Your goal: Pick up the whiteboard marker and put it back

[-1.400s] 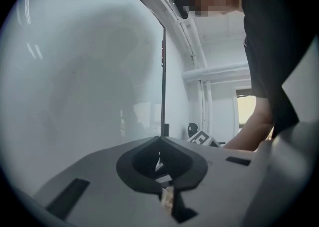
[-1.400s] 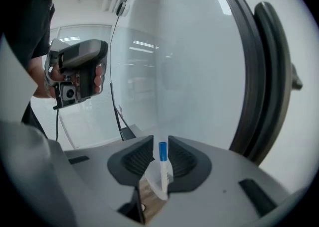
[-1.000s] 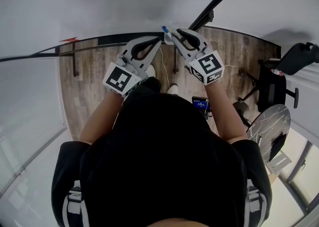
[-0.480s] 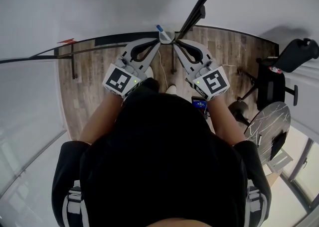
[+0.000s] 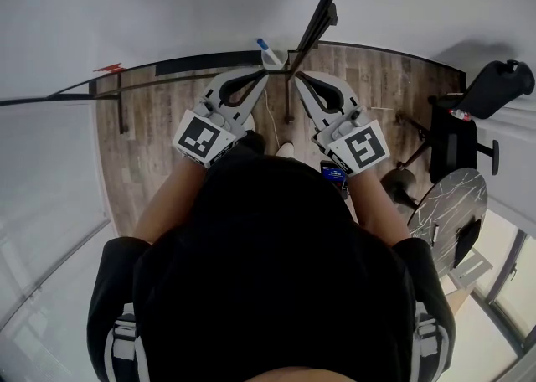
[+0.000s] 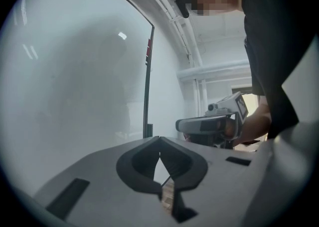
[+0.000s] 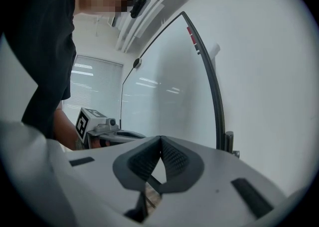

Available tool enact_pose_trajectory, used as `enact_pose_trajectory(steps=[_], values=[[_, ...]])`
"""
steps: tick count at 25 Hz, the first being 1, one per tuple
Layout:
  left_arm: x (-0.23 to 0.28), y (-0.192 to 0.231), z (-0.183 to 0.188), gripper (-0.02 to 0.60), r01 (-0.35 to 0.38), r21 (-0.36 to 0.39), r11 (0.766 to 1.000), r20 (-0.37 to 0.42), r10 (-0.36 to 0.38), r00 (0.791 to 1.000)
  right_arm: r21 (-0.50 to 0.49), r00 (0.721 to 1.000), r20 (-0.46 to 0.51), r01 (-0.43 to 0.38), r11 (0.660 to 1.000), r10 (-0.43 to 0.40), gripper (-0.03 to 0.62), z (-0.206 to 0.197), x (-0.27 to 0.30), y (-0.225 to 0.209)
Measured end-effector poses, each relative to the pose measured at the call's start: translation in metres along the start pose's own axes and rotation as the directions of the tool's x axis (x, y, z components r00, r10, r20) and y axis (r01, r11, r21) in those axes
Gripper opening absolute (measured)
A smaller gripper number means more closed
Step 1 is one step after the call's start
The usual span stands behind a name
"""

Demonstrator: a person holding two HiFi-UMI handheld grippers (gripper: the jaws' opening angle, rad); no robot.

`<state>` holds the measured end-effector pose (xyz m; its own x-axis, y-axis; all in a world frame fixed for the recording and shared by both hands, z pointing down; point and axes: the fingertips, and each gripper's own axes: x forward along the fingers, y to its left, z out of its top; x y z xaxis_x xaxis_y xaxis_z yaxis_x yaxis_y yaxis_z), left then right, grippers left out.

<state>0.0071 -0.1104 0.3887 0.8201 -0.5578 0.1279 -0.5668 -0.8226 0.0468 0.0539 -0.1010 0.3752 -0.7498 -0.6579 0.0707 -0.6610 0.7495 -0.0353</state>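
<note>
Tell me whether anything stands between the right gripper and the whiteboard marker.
Nothing visible does. In the head view the whiteboard marker lies just ahead and left of the right gripper, whose empty jaws have just closed.

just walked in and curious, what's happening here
A person stands at a whiteboard with a claw in each hand. The blue-capped marker sits at the board, just beyond both tips, in neither claw. The left claw is shut and empty; the right claw has just been closing, on nothing.
</note>
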Motion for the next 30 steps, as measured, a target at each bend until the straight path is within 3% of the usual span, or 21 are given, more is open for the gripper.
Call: enact_pose_trajectory(steps=[9, 30], values=[[-0.007, -0.010, -0.002, 0.003, 0.004, -0.001, 1.000, 0.007, -0.004, 1.000, 0.006, 0.999, 0.007, -0.041, 0.999, 0.041, 0.000, 0.002, -0.003, 0.017], [-0.020, -0.004, 0.000, 0.003, 0.008, 0.005, 1.000, 0.007, -0.008, 1.000, 0.005, 0.999, -0.001, -0.044, 0.999, 0.044, 0.000, 0.003, 0.006, 0.028]])
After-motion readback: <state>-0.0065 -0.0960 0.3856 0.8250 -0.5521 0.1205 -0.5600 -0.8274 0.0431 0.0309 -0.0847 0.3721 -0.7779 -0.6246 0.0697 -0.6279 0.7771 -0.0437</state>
